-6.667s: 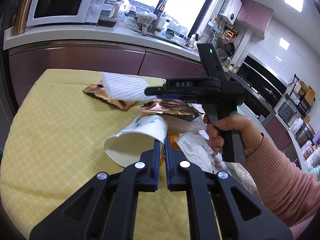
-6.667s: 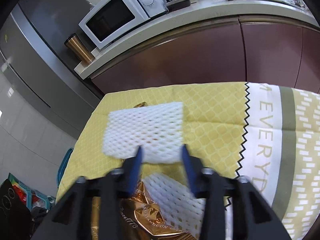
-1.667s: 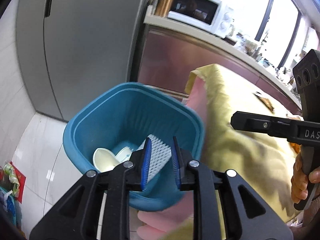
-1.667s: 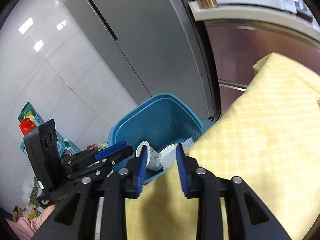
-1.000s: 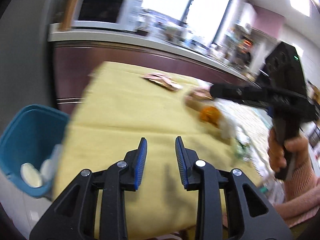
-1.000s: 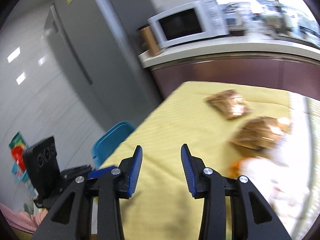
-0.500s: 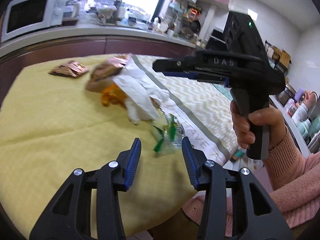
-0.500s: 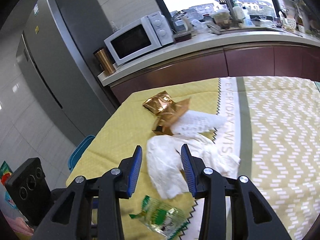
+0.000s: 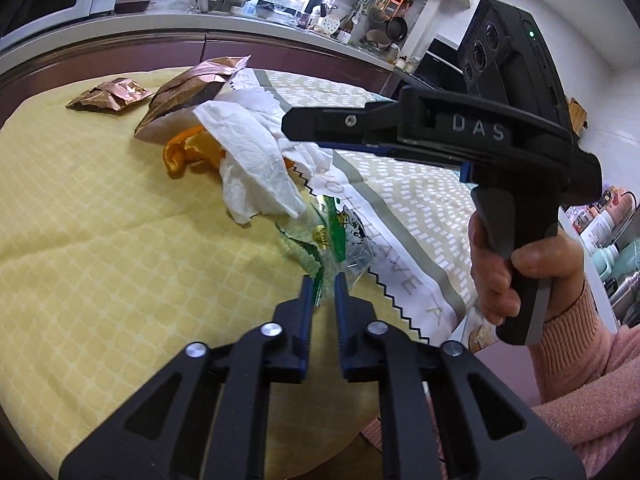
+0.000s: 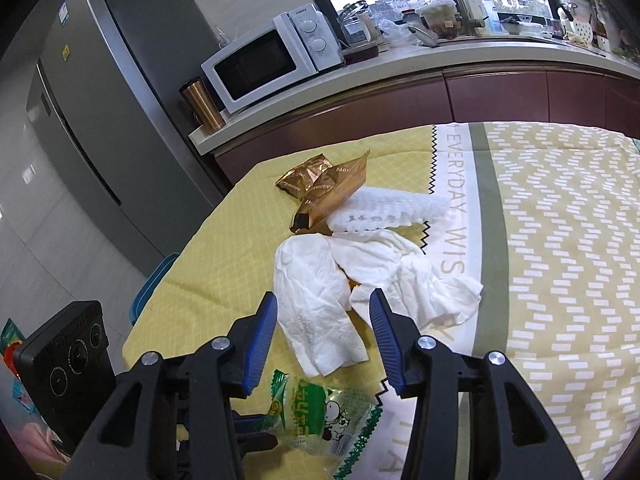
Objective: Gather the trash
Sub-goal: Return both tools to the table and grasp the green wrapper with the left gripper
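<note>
My left gripper (image 9: pixel 323 280) has its jaws closed onto the near edge of a clear green-printed snack wrapper (image 9: pixel 340 240) lying on the yellow tablecloth (image 9: pixel 100 240); the wrapper also shows in the right wrist view (image 10: pixel 320 412). My right gripper (image 10: pixel 323 312) is open and empty, hovering above crumpled white paper towels (image 10: pixel 320 292). Beyond lie orange peel (image 9: pixel 188 154), white foam netting (image 10: pixel 384 210) and two copper foil wrappers (image 9: pixel 188 88) (image 9: pixel 108 94).
A blue bin's (image 10: pixel 154 280) rim shows beside the table's left edge, in front of a grey fridge (image 10: pixel 100 100). A counter with a microwave (image 10: pixel 260 64) and a copper tumbler (image 10: pixel 202 106) runs behind the table.
My left gripper moved in and closed from open onto the green wrapper. My right gripper moved closer above the paper towels, still open.
</note>
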Tool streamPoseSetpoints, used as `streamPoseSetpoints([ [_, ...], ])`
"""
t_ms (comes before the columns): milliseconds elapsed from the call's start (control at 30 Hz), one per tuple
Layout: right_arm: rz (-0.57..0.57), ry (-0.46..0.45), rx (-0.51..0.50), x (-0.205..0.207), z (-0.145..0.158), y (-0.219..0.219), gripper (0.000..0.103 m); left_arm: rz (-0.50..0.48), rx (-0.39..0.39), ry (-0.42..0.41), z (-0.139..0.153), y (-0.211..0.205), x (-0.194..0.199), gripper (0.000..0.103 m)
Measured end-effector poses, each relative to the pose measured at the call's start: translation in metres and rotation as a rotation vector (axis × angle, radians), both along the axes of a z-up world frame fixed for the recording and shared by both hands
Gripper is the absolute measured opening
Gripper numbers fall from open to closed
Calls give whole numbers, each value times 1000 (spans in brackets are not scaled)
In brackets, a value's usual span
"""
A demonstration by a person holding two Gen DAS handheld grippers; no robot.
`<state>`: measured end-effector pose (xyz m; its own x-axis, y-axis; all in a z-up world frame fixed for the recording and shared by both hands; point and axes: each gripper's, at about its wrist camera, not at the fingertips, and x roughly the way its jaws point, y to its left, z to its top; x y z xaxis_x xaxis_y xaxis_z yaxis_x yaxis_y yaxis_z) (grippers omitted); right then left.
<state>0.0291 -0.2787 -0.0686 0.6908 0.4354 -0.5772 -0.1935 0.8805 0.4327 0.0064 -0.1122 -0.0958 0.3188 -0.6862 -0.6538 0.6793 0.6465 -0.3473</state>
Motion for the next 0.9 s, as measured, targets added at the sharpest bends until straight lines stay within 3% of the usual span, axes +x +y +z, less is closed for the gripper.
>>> streamPoseSetpoints([
  [133,9,-3,-15,1,-1,5,46,4,-10,-20,6,7,-4,5],
  [433,24,1,-39,5,-5,18,46,23,-14,-69,20,36,-17,4],
  [900,68,14,-22,10,-9,40,46,136,-12,-108,28,95,-33,4],
])
